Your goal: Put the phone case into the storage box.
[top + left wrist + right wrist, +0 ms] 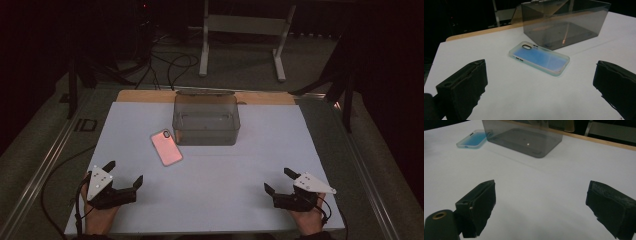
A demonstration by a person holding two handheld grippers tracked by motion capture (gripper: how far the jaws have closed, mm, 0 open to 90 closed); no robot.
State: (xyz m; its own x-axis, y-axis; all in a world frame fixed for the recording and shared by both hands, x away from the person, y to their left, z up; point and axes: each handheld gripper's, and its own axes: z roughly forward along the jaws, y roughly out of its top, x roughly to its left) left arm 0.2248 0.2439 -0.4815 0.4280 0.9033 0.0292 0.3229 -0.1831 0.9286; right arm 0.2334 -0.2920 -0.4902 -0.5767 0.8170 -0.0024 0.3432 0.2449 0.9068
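Observation:
A phone case [166,147] lies flat on the white table top, just left of a clear grey plastic box [205,120]. It looks pink from above and blue in the gripper views [539,58] [473,139]. The box [564,22] [524,137] stands open-topped and looks empty. My left gripper [123,172] rests near the front left corner, jaws wide apart, nothing between them; the case lies ahead of it [540,82]. My right gripper [279,180] sits at the front right, also open and empty [541,202].
The white sheet [210,200] covers a wooden board whose far edge [145,96] shows behind the box. A white metal stand [242,30] and cables stand on the floor beyond. Bare sheet lies between the two grippers.

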